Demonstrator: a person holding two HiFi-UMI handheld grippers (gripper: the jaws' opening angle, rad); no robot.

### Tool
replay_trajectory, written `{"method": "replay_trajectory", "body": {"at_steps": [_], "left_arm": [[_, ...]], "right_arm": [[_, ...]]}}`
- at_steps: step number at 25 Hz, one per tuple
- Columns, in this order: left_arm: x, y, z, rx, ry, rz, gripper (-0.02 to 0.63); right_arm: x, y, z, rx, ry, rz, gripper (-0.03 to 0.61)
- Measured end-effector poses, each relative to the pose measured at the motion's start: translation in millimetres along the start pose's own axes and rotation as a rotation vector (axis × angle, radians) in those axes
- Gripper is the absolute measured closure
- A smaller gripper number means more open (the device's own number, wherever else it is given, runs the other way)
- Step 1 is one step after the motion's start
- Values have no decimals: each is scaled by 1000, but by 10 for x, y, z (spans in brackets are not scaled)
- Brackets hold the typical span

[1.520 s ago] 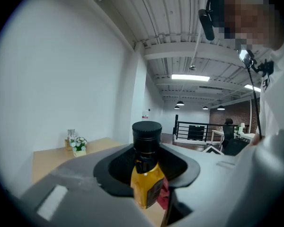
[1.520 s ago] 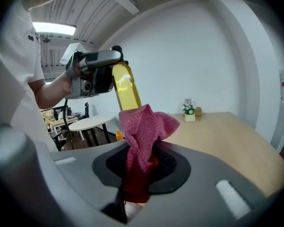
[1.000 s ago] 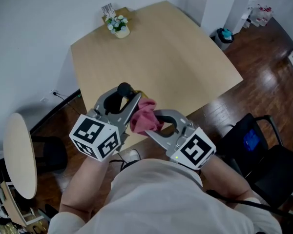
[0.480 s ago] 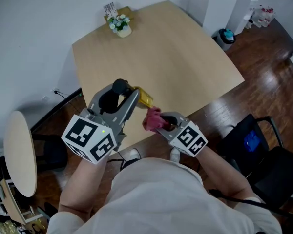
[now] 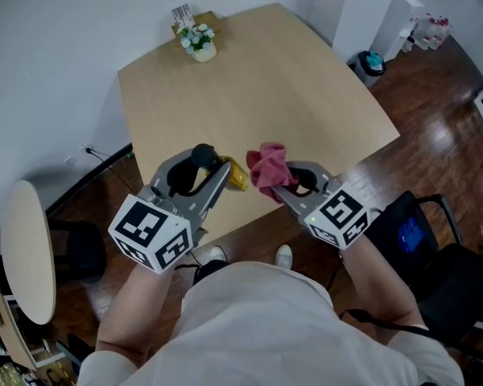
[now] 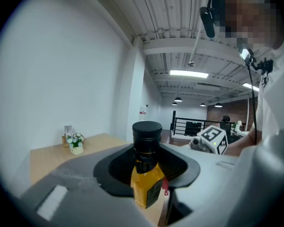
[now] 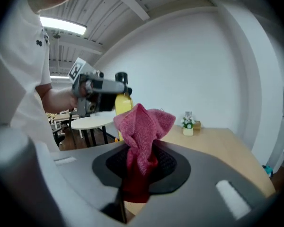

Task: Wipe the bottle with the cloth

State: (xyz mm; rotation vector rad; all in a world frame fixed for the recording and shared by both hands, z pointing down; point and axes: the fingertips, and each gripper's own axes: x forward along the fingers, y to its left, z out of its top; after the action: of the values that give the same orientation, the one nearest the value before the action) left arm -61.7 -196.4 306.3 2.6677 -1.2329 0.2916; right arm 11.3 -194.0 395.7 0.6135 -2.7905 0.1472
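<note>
My left gripper [image 5: 212, 167] is shut on a small bottle [image 5: 236, 175] of yellow liquid with a black cap [image 6: 146, 132], held in the air over the table's near edge. Its yellow body [image 6: 147, 183] shows between the jaws in the left gripper view. To its right, my right gripper [image 5: 283, 177] is shut on a bunched pink-red cloth [image 5: 267, 165], whose folds [image 7: 141, 134] stick up out of the jaws. Cloth and bottle are a short gap apart. In the right gripper view the bottle [image 7: 123, 100] and left gripper [image 7: 100, 87] stand beyond the cloth.
A light wooden table [image 5: 266, 87] stretches ahead, with a small pot of white flowers [image 5: 198, 43] at its far corner by the wall. A round side table [image 5: 28, 252] stands at the left, a black chair [image 5: 435, 248] at the right, a bin [image 5: 370, 59] beyond.
The right gripper with the cloth has come off the bottle, dipped low, then moved up and to the right. The left gripper and bottle have stayed in nearly the same place.
</note>
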Motion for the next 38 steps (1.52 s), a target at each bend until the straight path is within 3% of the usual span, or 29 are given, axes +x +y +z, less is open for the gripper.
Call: {"method": "replay_trajectory", "body": {"at_steps": [4, 7, 17, 20, 25, 29, 32, 38], "left_arm": [[65, -156, -138, 1, 23, -45, 462], [42, -229, -170, 3, 22, -64, 462], [-312, -160, 92, -30, -46, -62, 462], [-351, -128, 117, -39, -55, -58, 462], [-319, -82, 88, -11, -37, -34, 462], [-288, -59, 19, -18, -25, -22, 462], [-209, -113, 41, -37, -35, -23, 462], [-138, -78, 54, -45, -30, -19, 462]], "right_arm": [[-11, 135, 629, -56, -115, 64, 491], [102, 254, 672, -56, -120, 103, 491], [451, 291, -496, 129, 112, 80, 491], [384, 307, -625, 160, 125, 53, 491], [-12, 383, 157, 158, -70, 8, 491], [-108, 627, 750, 127, -219, 26, 491], [-8, 667, 557, 154, -186, 32, 491], [212, 609, -299, 264, -35, 10, 491]]}}
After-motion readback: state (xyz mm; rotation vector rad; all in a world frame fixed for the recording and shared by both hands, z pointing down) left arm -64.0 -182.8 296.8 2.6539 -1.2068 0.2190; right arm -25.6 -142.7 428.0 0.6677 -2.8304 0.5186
